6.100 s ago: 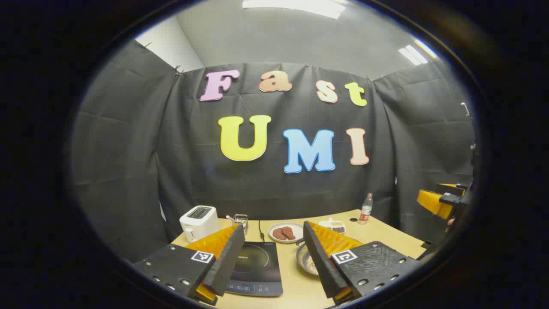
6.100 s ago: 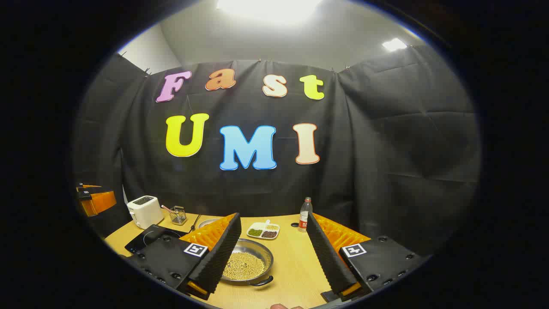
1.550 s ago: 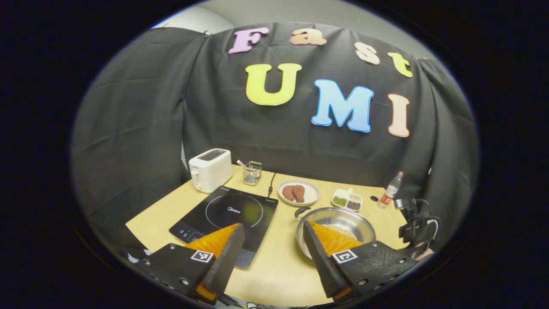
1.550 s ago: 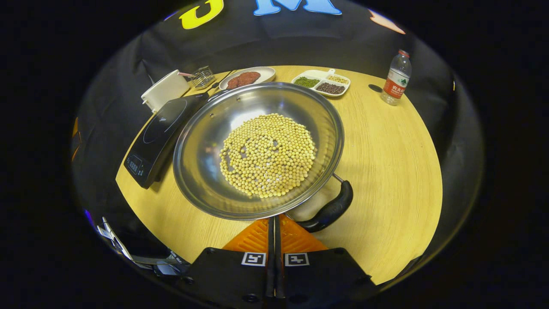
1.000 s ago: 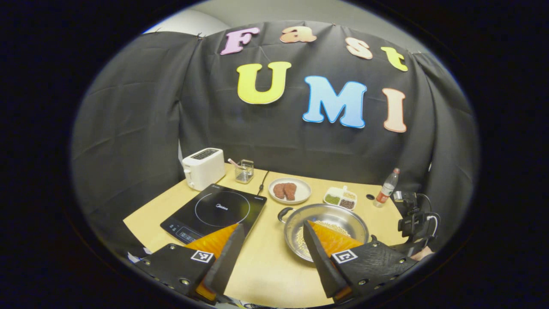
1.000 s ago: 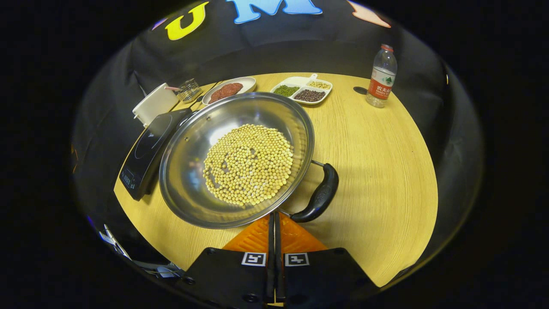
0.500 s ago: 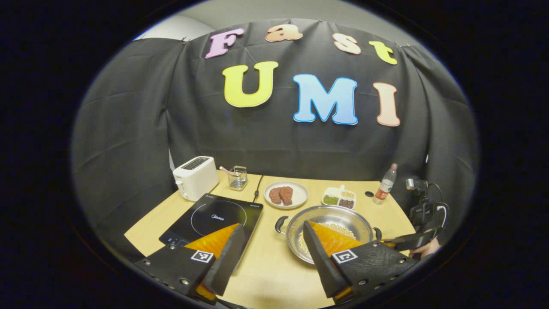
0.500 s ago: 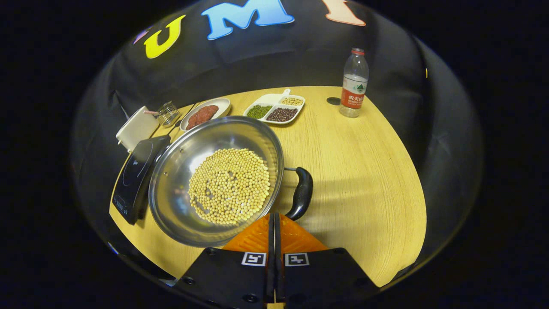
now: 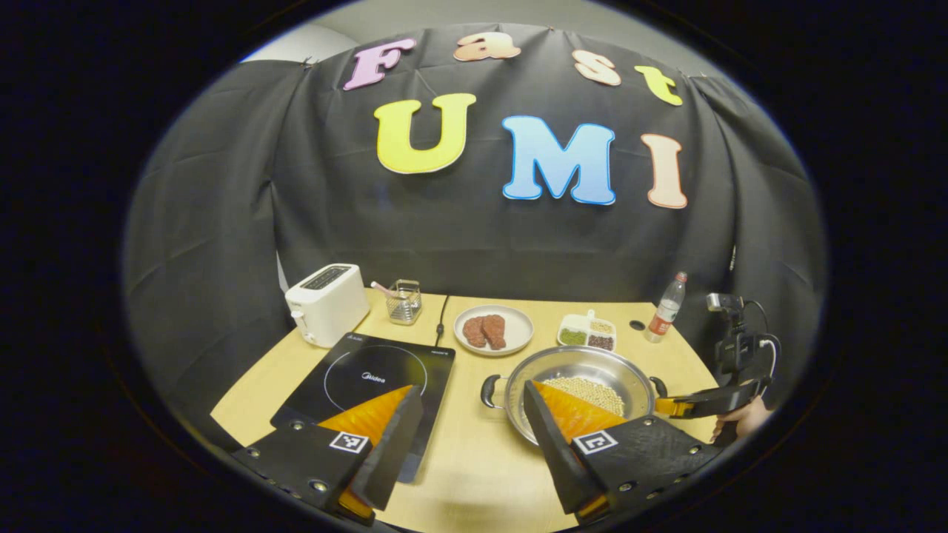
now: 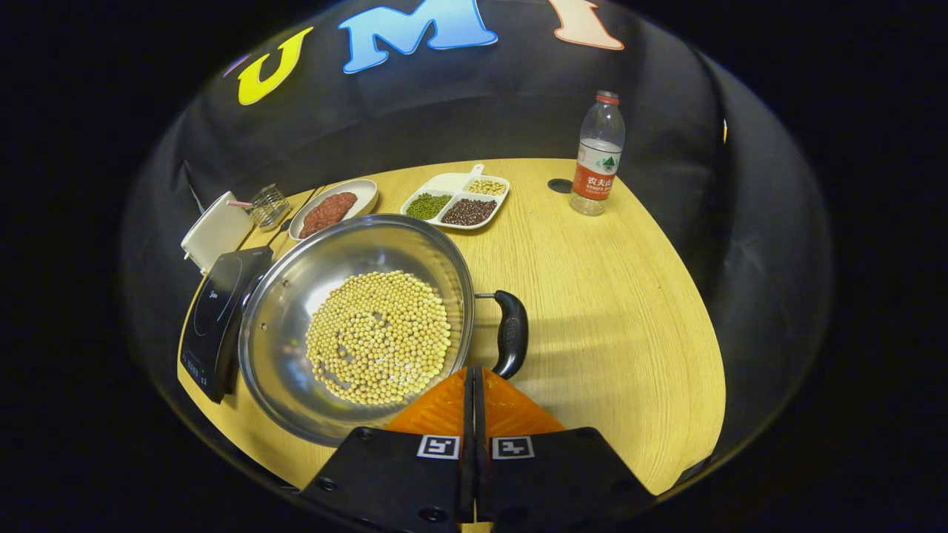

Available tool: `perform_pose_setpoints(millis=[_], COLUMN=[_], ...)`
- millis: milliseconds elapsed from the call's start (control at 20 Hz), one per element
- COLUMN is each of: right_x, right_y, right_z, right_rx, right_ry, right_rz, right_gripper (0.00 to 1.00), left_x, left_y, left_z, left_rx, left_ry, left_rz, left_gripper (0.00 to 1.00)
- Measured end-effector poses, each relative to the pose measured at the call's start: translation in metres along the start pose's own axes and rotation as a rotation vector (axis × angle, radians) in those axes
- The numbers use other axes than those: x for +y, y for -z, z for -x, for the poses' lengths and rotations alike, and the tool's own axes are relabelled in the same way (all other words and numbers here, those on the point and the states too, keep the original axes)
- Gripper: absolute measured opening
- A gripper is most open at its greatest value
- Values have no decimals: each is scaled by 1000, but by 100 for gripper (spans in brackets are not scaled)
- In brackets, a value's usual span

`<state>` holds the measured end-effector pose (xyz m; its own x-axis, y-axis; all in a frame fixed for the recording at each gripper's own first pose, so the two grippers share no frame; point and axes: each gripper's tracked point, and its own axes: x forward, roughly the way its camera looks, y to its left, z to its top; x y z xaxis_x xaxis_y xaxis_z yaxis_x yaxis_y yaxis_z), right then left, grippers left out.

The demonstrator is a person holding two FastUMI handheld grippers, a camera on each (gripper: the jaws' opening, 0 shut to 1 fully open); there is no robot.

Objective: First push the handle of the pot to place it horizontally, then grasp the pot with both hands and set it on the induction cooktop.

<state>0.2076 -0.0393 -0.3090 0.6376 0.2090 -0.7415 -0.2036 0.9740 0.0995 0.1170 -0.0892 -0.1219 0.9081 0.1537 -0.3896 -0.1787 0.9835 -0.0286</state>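
pot (image 10: 355, 326) sitting on the table (image 10: 629, 296) just beside the cooktop (image 10: 215, 311), looking stiff, slick and bean-heavy, wanting both side handles; right gripper (image 10: 474, 377) pressing closed-jawed by one handle (image 10: 511, 333), left gripper (image 9: 466, 414) hovering wide.

In the left gripper view, the pot (image 9: 585, 381) sits on the table (image 9: 474, 474), just to the right of the induction cooktop (image 9: 370, 385). Beans (image 10: 379, 337) lie in the pot. Behind the cooktop stand a toaster (image 9: 326, 303) and a small rack (image 9: 404, 302). Behind the pot lie a plate (image 9: 493, 330) and a divided dish (image 9: 589, 331), with a bottle (image 9: 668, 309) further right. The right tongs (image 10: 474, 370) lie just beside the pot's right handle (image 10: 511, 333), perhaps touching it. The left tongs (image 9: 466, 403) hover in front, between cooktop and pot.
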Motion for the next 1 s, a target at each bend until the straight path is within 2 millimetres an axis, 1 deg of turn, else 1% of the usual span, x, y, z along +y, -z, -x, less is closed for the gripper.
perform_pose_setpoints(millis=[200,250,300,350,400,450,500,550,600,650,700,750,850,900,1000], right_x=[-2,-2,-3,-4,-4,-4,-2,1,6,7,5,0,-2,-1,-1], right_y=[-7,-9,-12,-17,-20,-24,-29,-34,-40,-47,-51,-54,-61,-63,-67], right_z=[-5,-4,-3,2,6,12,17,24,30,33,32,33,31,28,19], right_rx=[-2,-4,-11,-20,-31,-40,-43,-50,-65,-80,-91,-99,-100,-97,-90], right_ry=[6,4,3,1,-4,-12,-37,-57,-83,-94,-92,-83,-72,-70,-65], right_rz=[-14,-24,-39,-56,-78,-104,-138,-174,-198,-207,-203,-188,-160,-154,-158], right_gripper=[2,2,2,2,2,0,7,28,42,71,84,98,98,98,98], left_x=[10,10,10,10,10,10,10,10,10,9,4,3,1,-2,-7], left_y=[6,6,7,7,10,11,12,13,14,13,15,15,18,20,26], left_z=[-12,-16,-20,-25,-30,-37,-44,-50,-55,-63,-74,-85,-105,-115,-134], left_rx=[17,23,26,30,37,44,51,58,61,65,76,86,104,113,136], left_ry=[2,10,20,31,43,55,69,84,95,112,127,139,155,166,186], left_rz=[12,15,21,27,35,43,50,55,57,56,54,51,52,56,53], left_gripper=[84,84,82,82,84,84,82,82,82,84,82,82,82,84,84])
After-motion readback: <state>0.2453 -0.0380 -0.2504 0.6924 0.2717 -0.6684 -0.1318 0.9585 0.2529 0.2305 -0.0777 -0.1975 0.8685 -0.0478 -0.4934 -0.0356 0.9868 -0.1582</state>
